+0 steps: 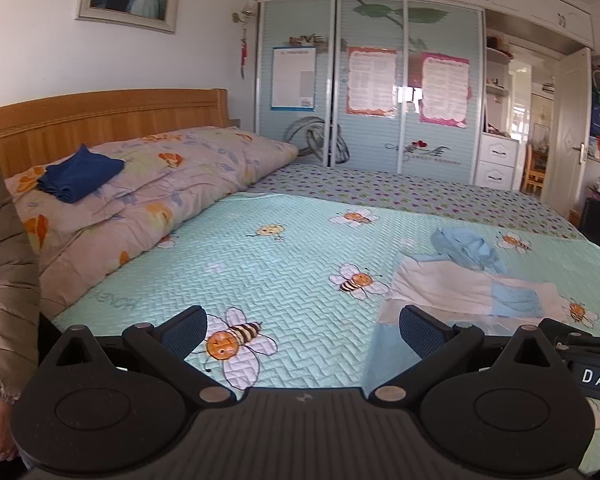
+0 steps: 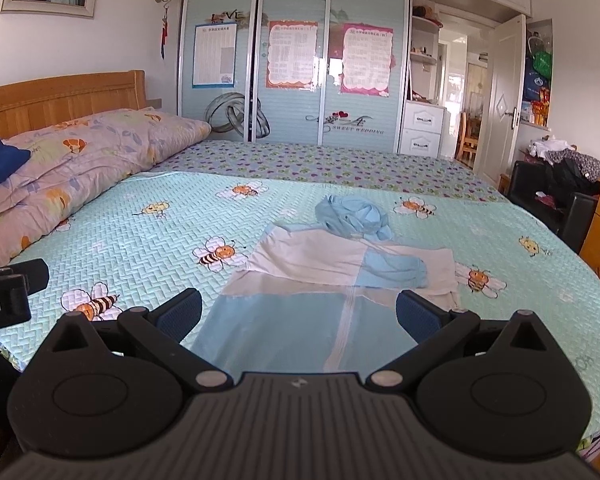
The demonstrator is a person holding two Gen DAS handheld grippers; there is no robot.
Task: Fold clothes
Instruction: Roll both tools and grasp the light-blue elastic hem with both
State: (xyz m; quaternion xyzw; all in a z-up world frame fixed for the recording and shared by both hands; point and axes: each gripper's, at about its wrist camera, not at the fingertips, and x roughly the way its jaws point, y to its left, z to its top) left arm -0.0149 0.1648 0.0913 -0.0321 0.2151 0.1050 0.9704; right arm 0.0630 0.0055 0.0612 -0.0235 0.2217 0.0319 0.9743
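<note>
Both tools hang spread and empty above the bed's [image 2: 148, 240] near edge: right tool [image 2: 299, 316] over the blue-and-white jacket [image 2: 320, 280], left tool [image 1: 303, 330] beside it.

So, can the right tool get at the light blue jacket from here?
Probably yes: the right tool is open right over the jacket's near hem, with nothing lying between them on the bee quilt.
</note>
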